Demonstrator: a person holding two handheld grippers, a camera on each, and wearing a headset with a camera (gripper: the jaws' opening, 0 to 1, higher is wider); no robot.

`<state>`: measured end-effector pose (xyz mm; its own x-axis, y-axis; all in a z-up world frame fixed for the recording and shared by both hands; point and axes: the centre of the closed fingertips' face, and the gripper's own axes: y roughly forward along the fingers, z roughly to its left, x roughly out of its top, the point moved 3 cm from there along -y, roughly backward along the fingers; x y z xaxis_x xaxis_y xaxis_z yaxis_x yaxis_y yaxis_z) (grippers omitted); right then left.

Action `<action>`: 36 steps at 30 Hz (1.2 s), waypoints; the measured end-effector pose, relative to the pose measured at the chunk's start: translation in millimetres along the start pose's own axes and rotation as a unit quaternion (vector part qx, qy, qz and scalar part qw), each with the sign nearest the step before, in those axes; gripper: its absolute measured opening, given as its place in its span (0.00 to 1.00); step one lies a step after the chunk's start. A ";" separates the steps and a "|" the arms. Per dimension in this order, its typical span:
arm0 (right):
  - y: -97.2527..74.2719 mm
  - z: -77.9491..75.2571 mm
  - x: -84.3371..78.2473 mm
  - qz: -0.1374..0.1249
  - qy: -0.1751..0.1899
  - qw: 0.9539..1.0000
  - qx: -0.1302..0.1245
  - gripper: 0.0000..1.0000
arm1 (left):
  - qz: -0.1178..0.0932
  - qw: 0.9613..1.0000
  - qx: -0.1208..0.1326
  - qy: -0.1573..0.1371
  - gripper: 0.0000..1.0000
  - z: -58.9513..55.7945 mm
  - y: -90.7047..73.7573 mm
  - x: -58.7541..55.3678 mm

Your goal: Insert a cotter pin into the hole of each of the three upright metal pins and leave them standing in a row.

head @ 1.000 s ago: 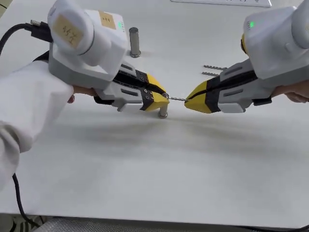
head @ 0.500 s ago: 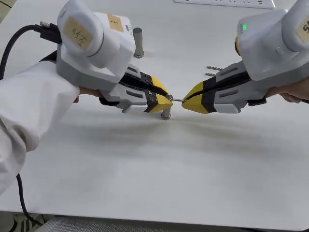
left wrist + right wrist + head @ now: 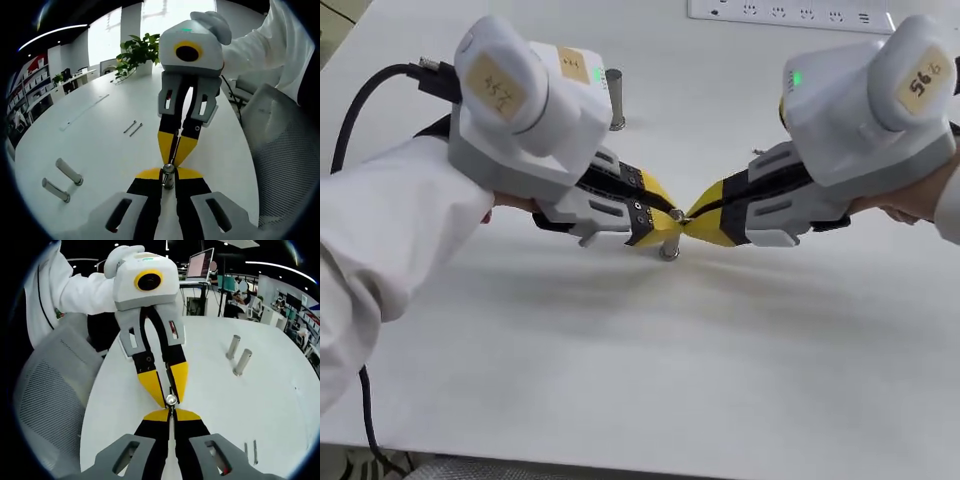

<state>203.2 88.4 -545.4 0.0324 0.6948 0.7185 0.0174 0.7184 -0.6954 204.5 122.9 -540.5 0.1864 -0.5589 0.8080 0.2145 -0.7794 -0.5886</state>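
Through the head view, the white desk [image 3: 620, 380] carried both tools nose to nose near its middle. The left tool [image 3: 663, 223], held from a white sleeve [image 3: 390, 230], had its yellow tips closed round the top of a short metal pin [image 3: 669, 249], whose base stood on the desk just beneath them. The right tool [image 3: 700, 223] met it from the other side, its tips pressed together and touching the left one's. Farther back, one of the free metal pins [image 3: 614, 98] stood upright, and a power strip [image 3: 780, 12] lay along the far edge.

In the left gripper view, the left tool [image 3: 169, 175] pinched the metal pin [image 3: 168, 176] by its head. The right tool [image 3: 175, 150] pointed straight at it, closed, ending just above that head. Both free metal pins [image 3: 69, 171] sat close together off to one side, well apart from the work. Two spare cotter pins [image 3: 133, 128] lay side by side farther across the desk, with a potted plant [image 3: 137, 50] beyond.

In the right gripper view, the right tool [image 3: 171, 415] was pressed shut on a thin cotter pin [image 3: 171, 409], which ran from its tips up to the metal pin's round head [image 3: 171, 399]. I could not tell whether it had entered the hole. A mesh chair [image 3: 50, 390] stood behind the left tool [image 3: 167, 387].
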 end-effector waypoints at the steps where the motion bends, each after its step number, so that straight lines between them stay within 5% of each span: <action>1: 0.1 -0.9 0.4 -0.002 -0.005 1.000 -0.003 0.00 | 0.000 1.000 0.001 0.000 0.06 0.3 -0.2 -0.3; 14: -12.7 -3.5 -8.7 -0.005 0.010 1.000 -0.009 0.02 | 0.004 1.000 0.007 0.009 0.06 -2.2 -1.3 -1.2; 36: -4.7 -2.4 -4.4 -0.014 0.012 1.000 -0.007 0.00 | 0.003 1.000 0.008 0.008 0.06 -5.5 -2.3 -0.1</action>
<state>205.4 81.9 -545.2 0.0563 0.6736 0.7370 0.0334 0.7365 -0.6756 198.7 123.2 -539.1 0.1717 -0.5691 0.8042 0.2289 -0.7709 -0.5944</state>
